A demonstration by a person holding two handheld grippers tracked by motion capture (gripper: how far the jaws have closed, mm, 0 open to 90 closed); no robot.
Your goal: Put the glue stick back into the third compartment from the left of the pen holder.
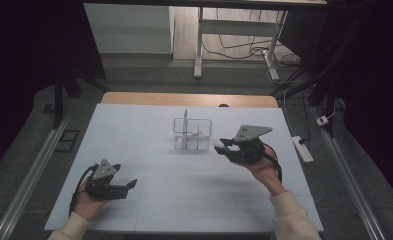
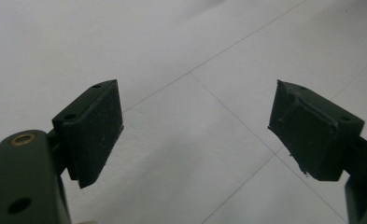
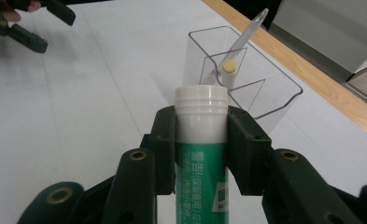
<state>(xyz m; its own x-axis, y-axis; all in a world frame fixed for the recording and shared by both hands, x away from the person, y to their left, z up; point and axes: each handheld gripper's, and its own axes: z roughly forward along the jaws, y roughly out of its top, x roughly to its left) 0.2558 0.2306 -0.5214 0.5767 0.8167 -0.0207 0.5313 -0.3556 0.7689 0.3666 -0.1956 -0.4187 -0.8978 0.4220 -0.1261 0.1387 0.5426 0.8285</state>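
Two hand-held grippers work over a flat white table (image 1: 149, 205) in the high view. The left gripper (image 1: 130, 185) rests low near the front edge, its dark angular body topped by a grey three-cornered plate, jaws apart with nothing between them. The right gripper (image 1: 221, 146) is held just right of a clear plastic organizer (image 1: 192, 134), a small square box with thin see-through walls and inner dividers, a slim pale stick standing up out of it. Something whitish sits at this gripper's tip, too small here to make out.

Seen from the left gripper view, the two jaws stand wide open, their matte black pads (image 2: 99, 130) blocky and slightly scuffed, with nothing but the smooth white tabletop and its faint seam lines between them.

From the right gripper view comes the detail the overhead camera misses: the jaws are clamped on a glue stick (image 3: 201, 140), a smooth cylinder with a green printed label and a white ribbed cap, pressed on both sides. It is held in the air, short of the organizer (image 3: 265, 93), whose rounded corners and glossy partitions hold a translucent tube with a cream-coloured end (image 3: 229, 66). The left gripper (image 3: 38, 28) appears far off at the upper left.
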